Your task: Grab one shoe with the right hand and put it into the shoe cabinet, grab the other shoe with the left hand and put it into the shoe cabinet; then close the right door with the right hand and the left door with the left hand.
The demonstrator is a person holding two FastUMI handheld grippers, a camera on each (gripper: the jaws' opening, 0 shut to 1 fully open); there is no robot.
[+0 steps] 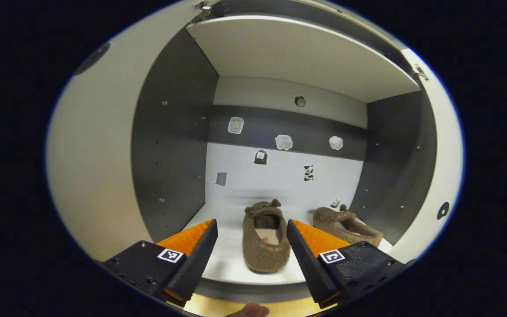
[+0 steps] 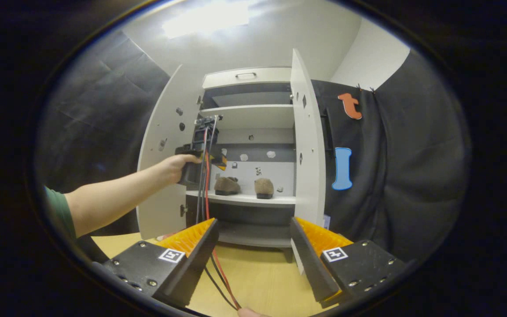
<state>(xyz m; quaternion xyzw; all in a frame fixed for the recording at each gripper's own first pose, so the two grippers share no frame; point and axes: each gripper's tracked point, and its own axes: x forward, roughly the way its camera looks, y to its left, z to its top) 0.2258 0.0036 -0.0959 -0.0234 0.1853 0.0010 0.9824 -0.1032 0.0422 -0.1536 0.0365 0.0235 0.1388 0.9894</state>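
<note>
Both fingers of my left gripper (image 1: 251,246) stood apart, holding nothing, just before the shelf's (image 1: 231,268) front edge. Two brown shoes sat inside: one shoe (image 1: 266,240) mid-shelf, the other shoe (image 1: 346,225) toward the right wall. My right gripper (image 2: 253,248) gaped too, well back, seeing two open doors: left door (image 2: 163,176), right door (image 2: 308,149).

Both shoes (image 2: 243,186) sit on the open shoe cabinet's (image 2: 253,88) shelf (image 2: 244,200).
</note>
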